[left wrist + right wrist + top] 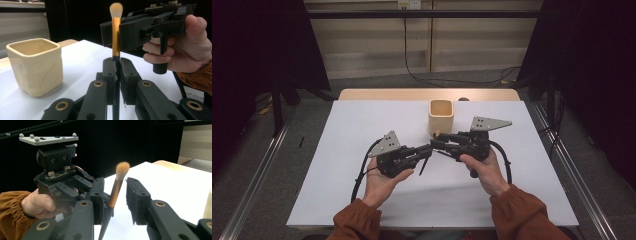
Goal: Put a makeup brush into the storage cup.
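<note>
A cream square cup [441, 116] stands on the white worktop [362, 195] toward the far edge, just beyond the two grippers. Its walls look slightly crumpled in the left gripper view [36, 66], and the part of its inside that shows there holds nothing; the bottom is out of sight.

The thing being handled is a makeup brush [115, 37]: a pale, fluffy rounded tip, a shiny copper-orange ferrule below it, then a thin dark handle tapering downward. It is held above the worktop between the two grippers, roughly upright, close to the near side of the cup.

The left gripper [428, 151] has its jaws closed on the brush's dark handle, as the left gripper view shows plainly. The right gripper [435, 143] has its jaws on either side of the ferrule; in the right gripper view [113, 195] there is a gap between the brush [117, 187] and the jaw on the right of that view, while the brush lies close against the other jaw, so the jaws are not yet clamped on it.

In the high view the brush itself is hard to pick out among the black jaws; only a thin dark line hangs below them. The handle's lower end is cut off in both gripper views.
</note>
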